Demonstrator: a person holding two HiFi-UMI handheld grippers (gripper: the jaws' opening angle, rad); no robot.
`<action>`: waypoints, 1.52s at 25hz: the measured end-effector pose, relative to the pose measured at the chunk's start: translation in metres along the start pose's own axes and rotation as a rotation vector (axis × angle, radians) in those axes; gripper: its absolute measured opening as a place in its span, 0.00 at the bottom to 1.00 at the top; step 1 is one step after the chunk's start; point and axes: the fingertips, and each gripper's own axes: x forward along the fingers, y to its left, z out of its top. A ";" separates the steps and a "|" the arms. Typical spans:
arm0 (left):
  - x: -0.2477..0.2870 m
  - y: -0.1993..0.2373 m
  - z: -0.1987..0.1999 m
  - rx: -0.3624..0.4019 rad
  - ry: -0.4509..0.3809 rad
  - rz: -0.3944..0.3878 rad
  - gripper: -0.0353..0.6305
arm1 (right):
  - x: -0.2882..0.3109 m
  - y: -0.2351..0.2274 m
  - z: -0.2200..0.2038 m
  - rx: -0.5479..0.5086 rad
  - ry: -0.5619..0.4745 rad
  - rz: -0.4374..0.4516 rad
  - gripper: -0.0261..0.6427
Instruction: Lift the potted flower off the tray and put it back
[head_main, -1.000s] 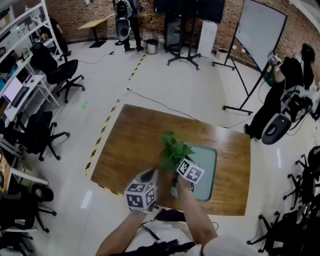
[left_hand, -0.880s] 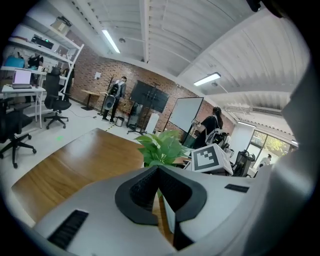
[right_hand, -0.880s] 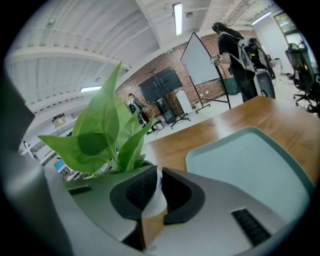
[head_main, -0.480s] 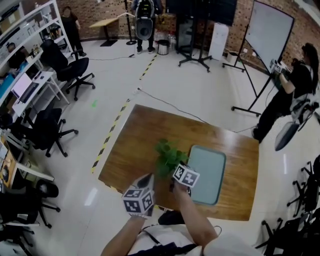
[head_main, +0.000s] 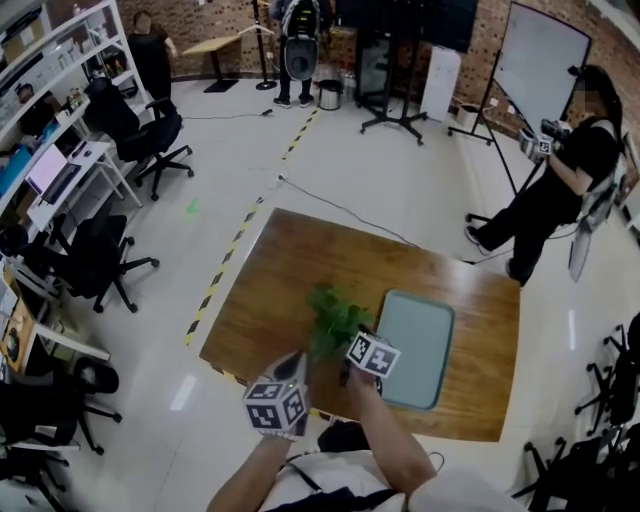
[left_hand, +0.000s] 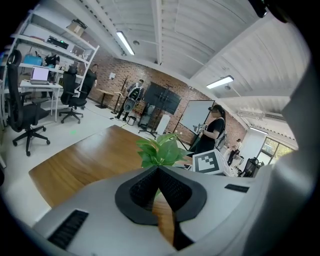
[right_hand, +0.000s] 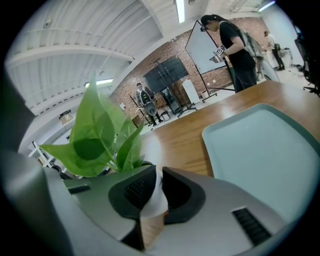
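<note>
The potted flower, with green leaves in a white pot, stands on the wooden table just left of the teal tray. The pot is hidden under the leaves in the head view. My right gripper reaches it from the near side. In the right gripper view, the white pot wall sits between the pads of the right gripper. Those jaws have just been opening, and I see no gap at the pads. My left gripper is beside the plant, its pads meeting at the tips, empty, with the leaves behind.
The tray is bare. A person stands past the table's far right corner, near a whiteboard. Office chairs and desks line the left. Striped floor tape runs by the table's left edge.
The plant and both grippers have shifted left from the tray's left edge onto the wood. Since half a second ago they have barely moved.
</note>
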 end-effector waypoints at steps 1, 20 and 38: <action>-0.001 0.000 0.000 0.000 -0.001 -0.003 0.05 | -0.001 -0.001 0.001 0.003 -0.005 -0.004 0.13; -0.036 -0.029 -0.009 0.051 -0.025 -0.129 0.05 | -0.140 0.006 0.026 -0.132 -0.183 0.022 0.20; -0.103 -0.062 -0.055 0.185 -0.018 -0.245 0.05 | -0.276 0.026 -0.064 -0.272 -0.206 -0.049 0.20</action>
